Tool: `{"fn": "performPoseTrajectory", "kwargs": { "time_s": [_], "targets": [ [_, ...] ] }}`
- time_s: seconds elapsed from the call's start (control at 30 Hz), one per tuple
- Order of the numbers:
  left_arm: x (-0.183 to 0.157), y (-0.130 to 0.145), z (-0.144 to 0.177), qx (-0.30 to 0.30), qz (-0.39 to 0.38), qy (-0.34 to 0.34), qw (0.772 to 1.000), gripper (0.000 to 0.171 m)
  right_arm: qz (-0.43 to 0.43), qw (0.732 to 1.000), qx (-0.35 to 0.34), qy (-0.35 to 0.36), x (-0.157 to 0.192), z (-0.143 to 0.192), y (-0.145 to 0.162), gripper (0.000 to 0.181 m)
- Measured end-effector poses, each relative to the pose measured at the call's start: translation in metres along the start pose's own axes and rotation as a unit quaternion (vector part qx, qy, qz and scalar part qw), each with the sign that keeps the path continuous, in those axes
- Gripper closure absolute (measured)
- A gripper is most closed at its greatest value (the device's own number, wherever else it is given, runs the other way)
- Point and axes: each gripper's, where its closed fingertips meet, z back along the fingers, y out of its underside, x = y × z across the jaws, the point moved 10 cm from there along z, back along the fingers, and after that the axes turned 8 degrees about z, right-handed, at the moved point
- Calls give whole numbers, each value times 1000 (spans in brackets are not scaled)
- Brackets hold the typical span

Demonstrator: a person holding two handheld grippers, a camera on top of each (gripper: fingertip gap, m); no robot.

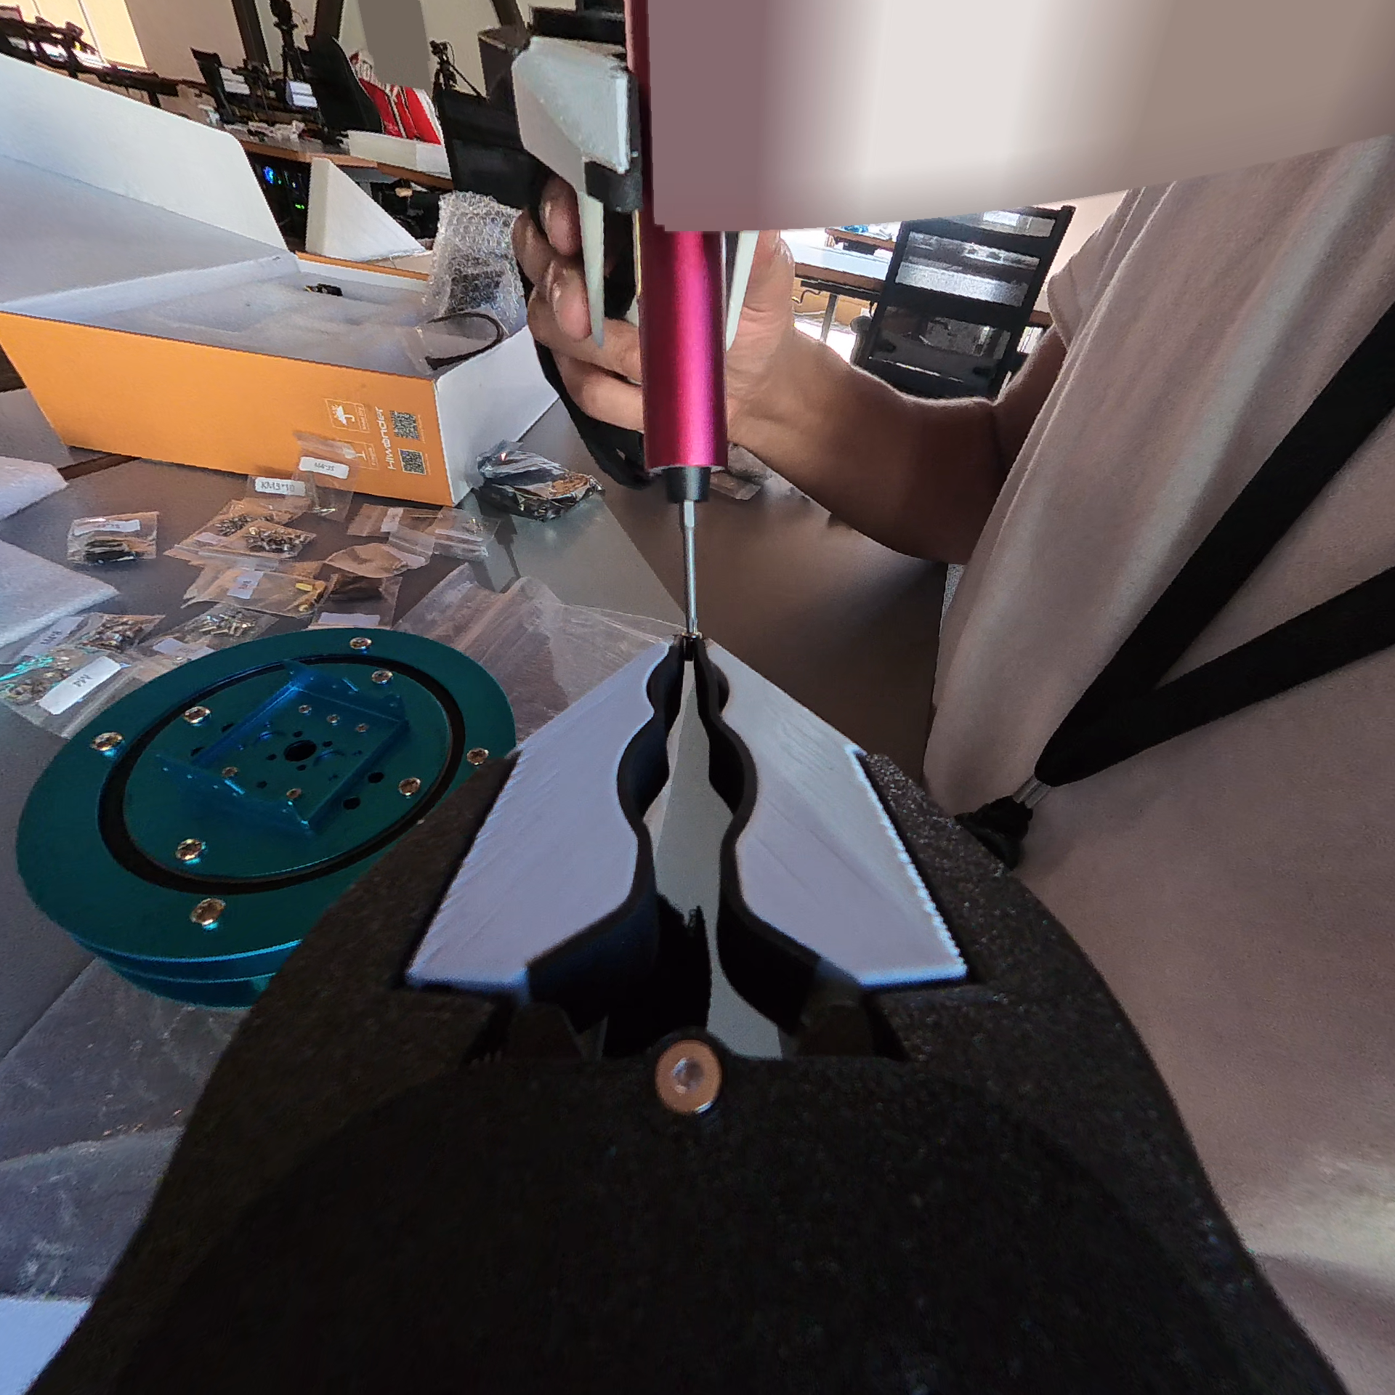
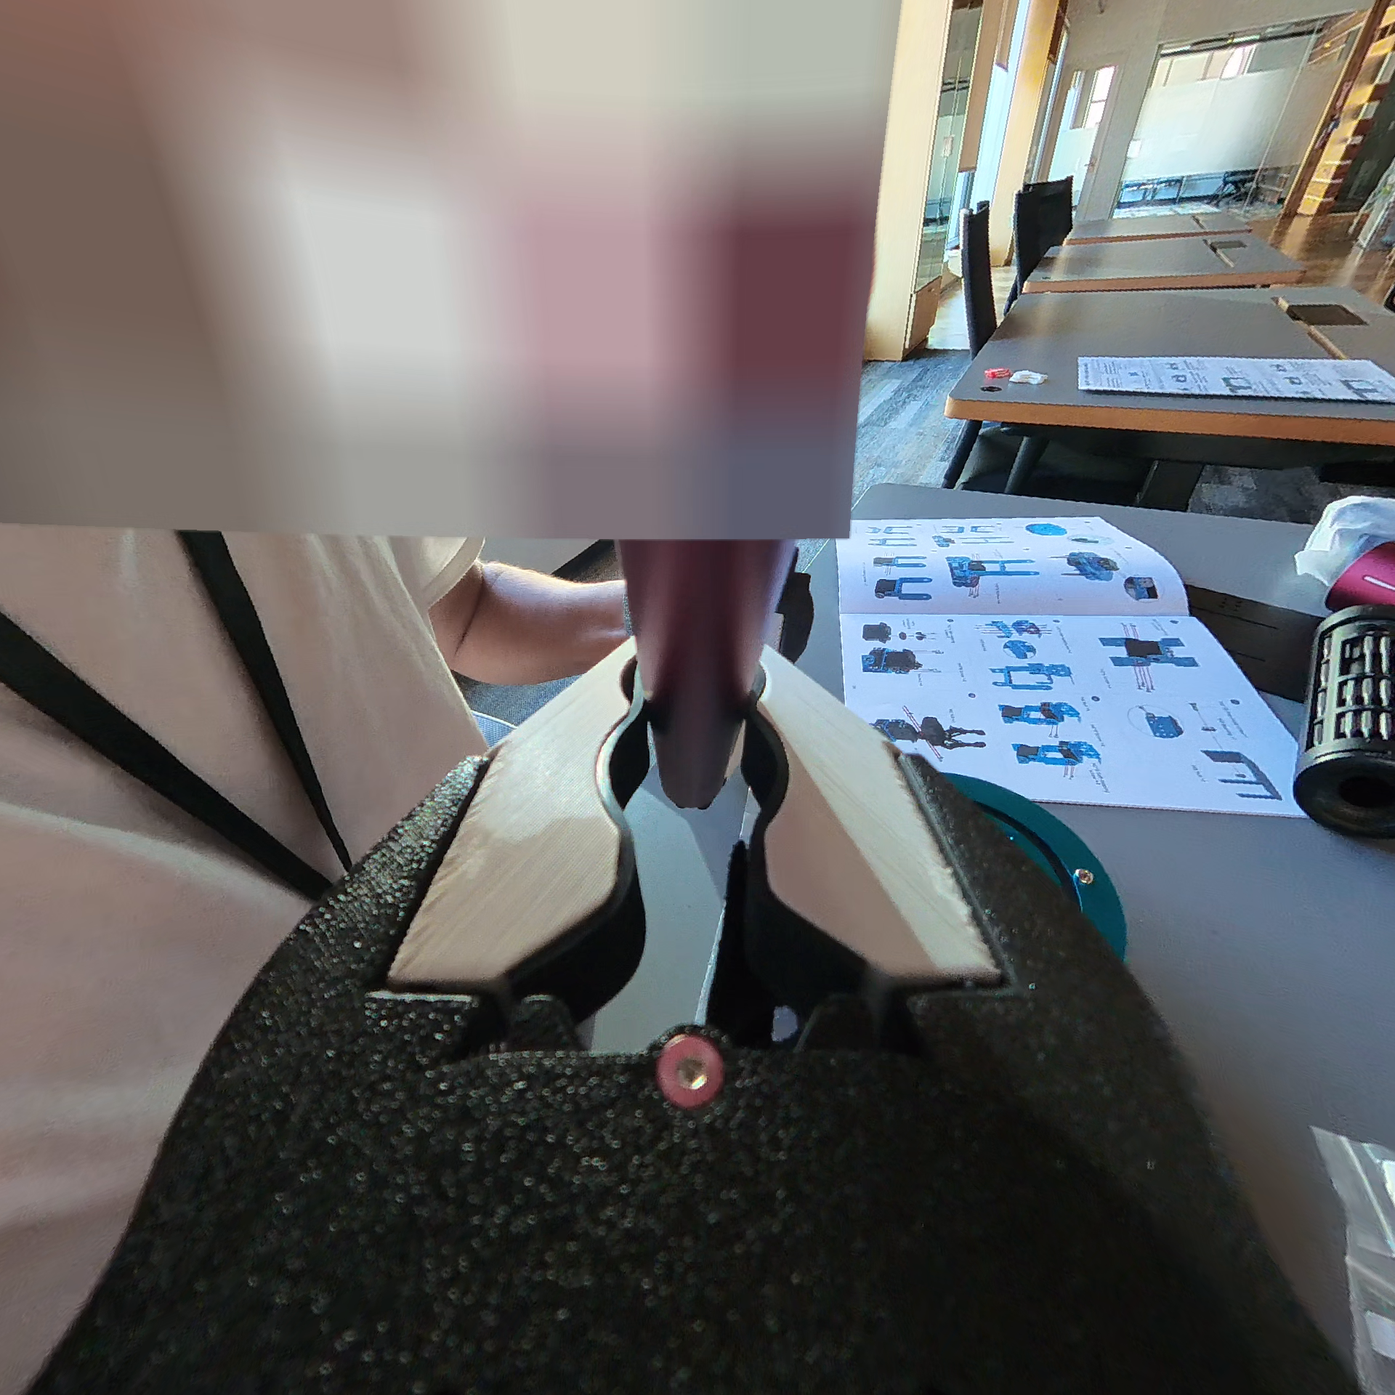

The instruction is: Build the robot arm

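Note:
My left gripper is shut, its tips pinching a small screw above the grey table. My right gripper is shut on a pink electric screwdriver. In the left wrist view that screwdriver stands upright, held by the right gripper in a person's hand. Its thin bit points down and touches the screw. A teal round base with a blue bracket screwed on top lies left of my left gripper.
An open orange and white box and several small bags of screws lie behind the base. An open instruction booklet and a black cylinder lie to the right. The person's torso is close by. Spacing between my two grippers at the tips: around 9 cm.

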Motion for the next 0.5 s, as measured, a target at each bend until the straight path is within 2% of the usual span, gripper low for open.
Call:
{"fn": "performPoseTrajectory", "kwargs": {
  "time_s": [0.17,0.3,0.5],
  "targets": [
    [0,0,-1,-15,6,4,1000,170,-18,999,-31,15,-1,7,6,163],
    [1,0,0,-35,23,20,999,170,-41,995,-82,30,1,11,13,164],
    [2,4,-7,-32,13,-15,999,170,-70,990,-105,64,4,24,26,163]
  ]
}}
